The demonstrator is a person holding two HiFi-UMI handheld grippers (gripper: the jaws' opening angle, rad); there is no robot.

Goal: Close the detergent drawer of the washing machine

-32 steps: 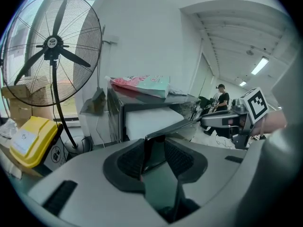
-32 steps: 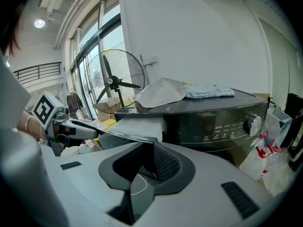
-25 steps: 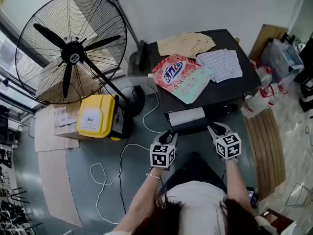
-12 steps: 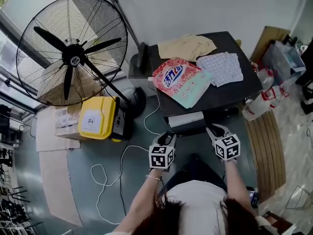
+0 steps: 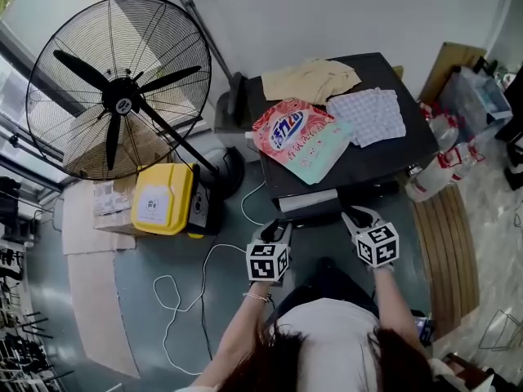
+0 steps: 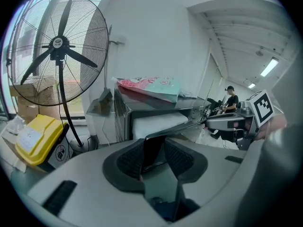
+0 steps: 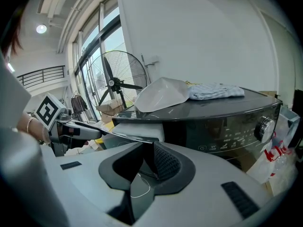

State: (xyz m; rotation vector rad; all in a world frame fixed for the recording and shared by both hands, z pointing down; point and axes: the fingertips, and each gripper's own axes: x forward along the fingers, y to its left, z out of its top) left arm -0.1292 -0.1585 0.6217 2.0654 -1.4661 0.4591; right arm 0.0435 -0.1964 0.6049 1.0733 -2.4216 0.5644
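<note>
Pushing it home from here, what could trip me up? — Operator

Your detergent drawer (image 5: 309,200) stands pulled out of the front of the washing machine (image 5: 384,149), at its upper left. Your left gripper (image 5: 278,225) has its jaws wide apart with nothing clamped, its tips right at the drawer's left end. Your right gripper (image 5: 354,214) is half spread and empty, just beside the drawer's right end. — Spotter

So the danger is a lopsided shove? — Operator

I'd judge so. If you press one end harder, the drawer may skew in its slot and jam. That dark front looks glossy, so a tip could skid off it. With your jaws spread, you might also hook an edge instead of pushing flat. Press both ends evenly and push straight in. — Spotter
</note>
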